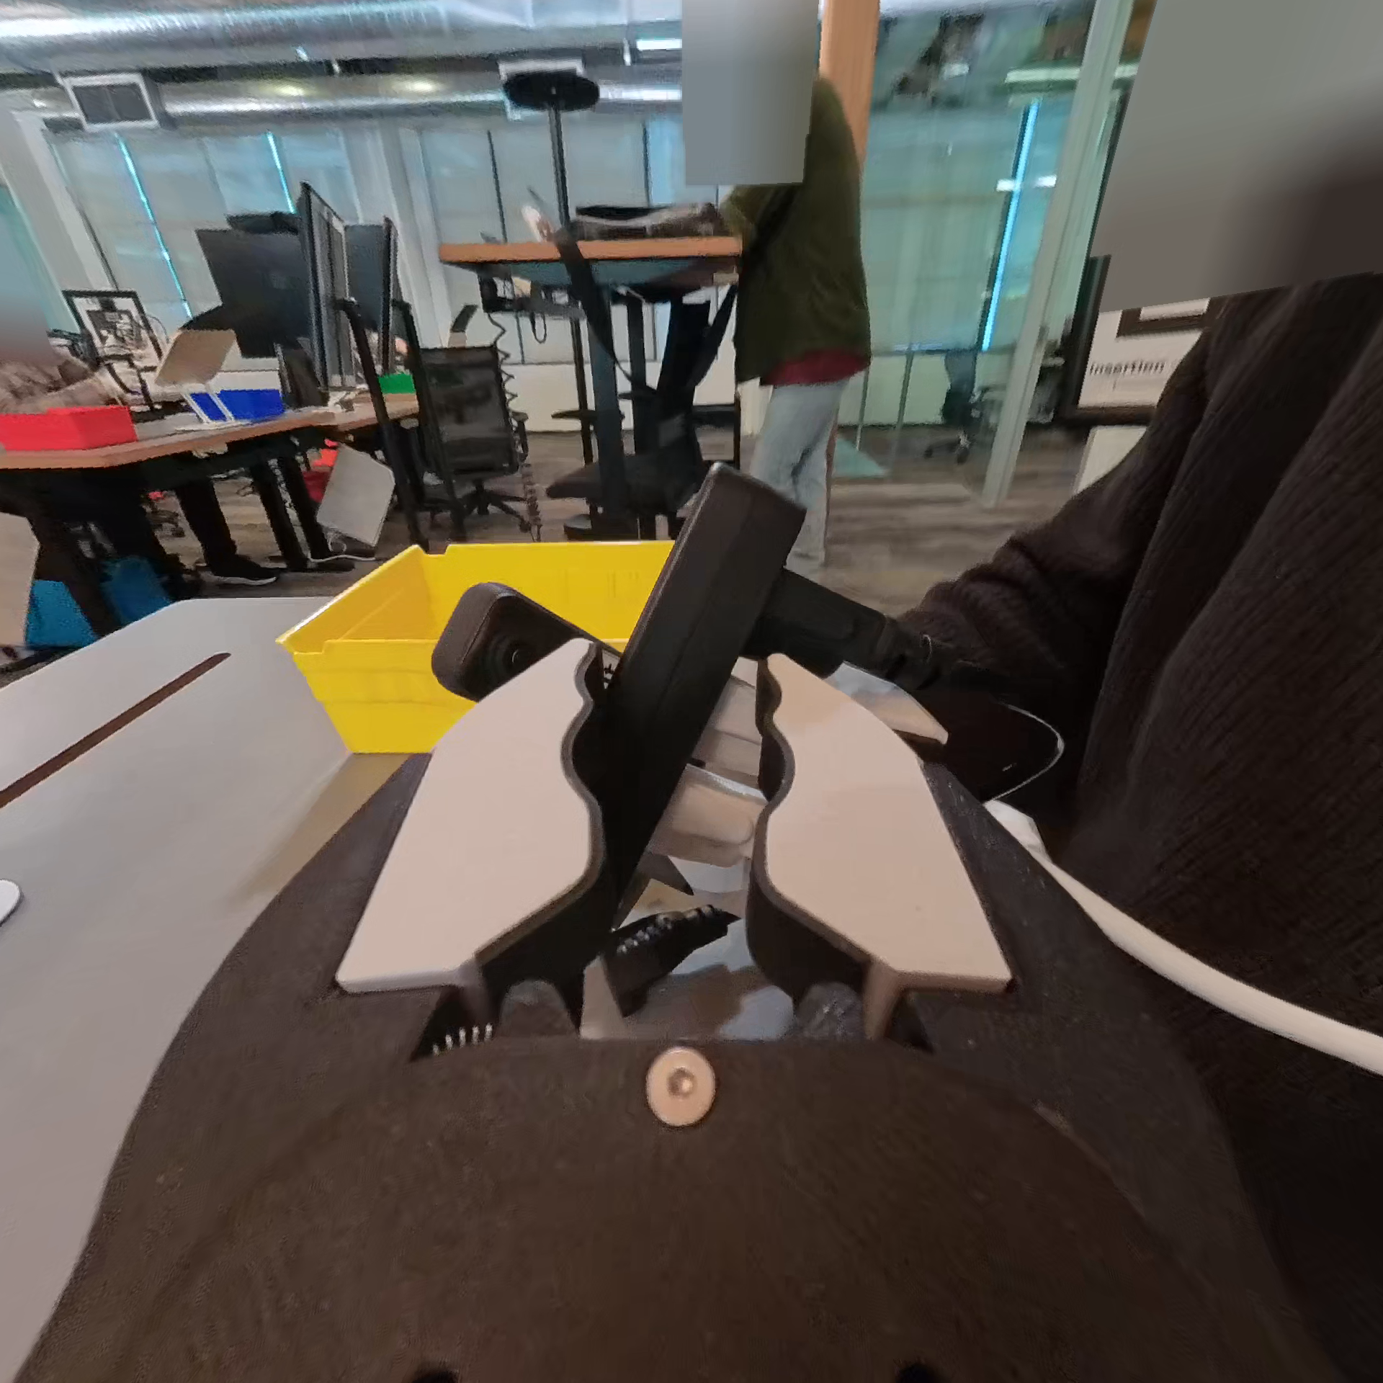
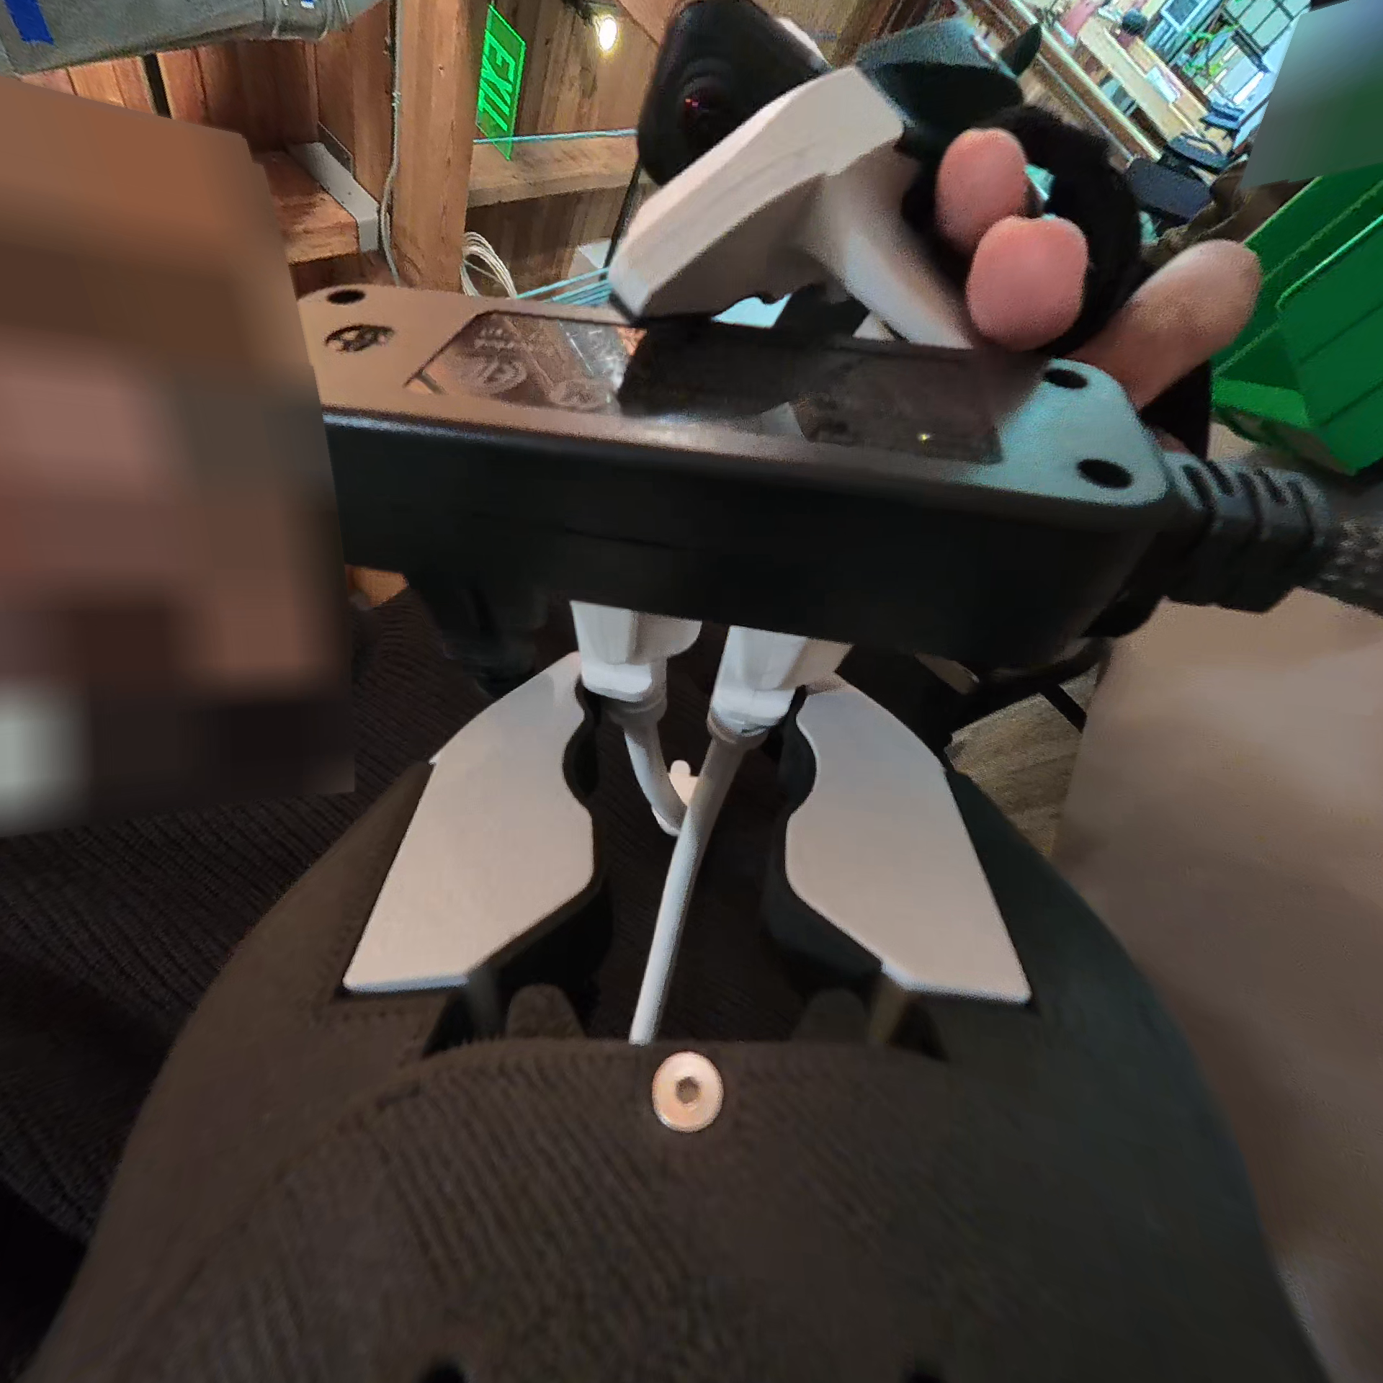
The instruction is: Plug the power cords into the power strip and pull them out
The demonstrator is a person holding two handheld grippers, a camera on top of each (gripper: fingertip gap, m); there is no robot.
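Black plastic power strip (image 2: 748, 524), rigid, held in the air and pinched by the left gripper (image 1: 677, 756); two white plugs (image 2: 636, 651) hang beneath (seated). Right gripper (image 2: 685, 737) spread around them. Grip the stiff plug bodies, not the limp cords (image 2: 673, 898)

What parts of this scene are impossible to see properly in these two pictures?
- Strip's socket face: right wrist view, turned away from the camera.
- How deep the two white plugs sit: right wrist view, hidden by the strip's body.
- Where the white cord ends: left wrist view, cut off by the right edge.
- Yellow bin's contents: left wrist view, hidden by its wall and the left gripper.
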